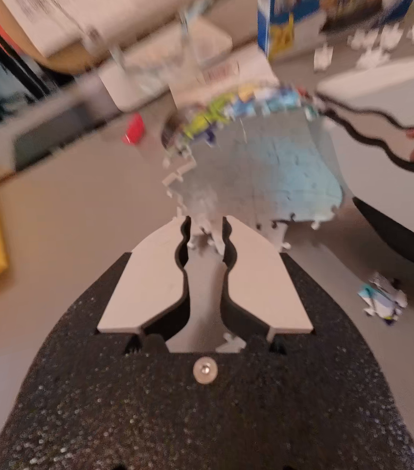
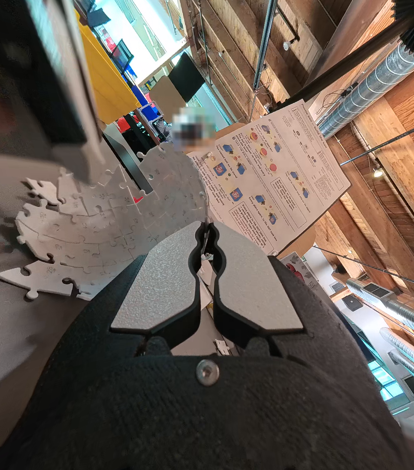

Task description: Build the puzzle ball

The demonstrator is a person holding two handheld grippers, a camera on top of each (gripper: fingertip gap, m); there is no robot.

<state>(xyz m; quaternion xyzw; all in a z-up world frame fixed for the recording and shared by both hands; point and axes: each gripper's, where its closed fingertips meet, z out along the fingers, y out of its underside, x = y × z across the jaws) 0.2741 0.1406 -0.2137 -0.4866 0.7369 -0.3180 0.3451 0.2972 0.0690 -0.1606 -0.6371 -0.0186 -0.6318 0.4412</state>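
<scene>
Both tools grip the half-built puzzle ball (image 1: 256, 175), which is held up above the worktop (image 1: 73, 241). Left tool (image 1: 206, 221) has its jaws drawn close on the jagged lower edge of the curved shell, whose grey inner face shows in the blurred left wrist view. Right tool (image 2: 207, 225) pinches the shell's rim (image 2: 204, 203) between nearly closed jaws, pointing up toward the wooden ceiling (image 2: 353, 38). A loose puzzle piece (image 1: 381, 297) lies on the worktop at right. A printed instruction sheet (image 2: 277, 173) hangs behind the shell.
</scene>
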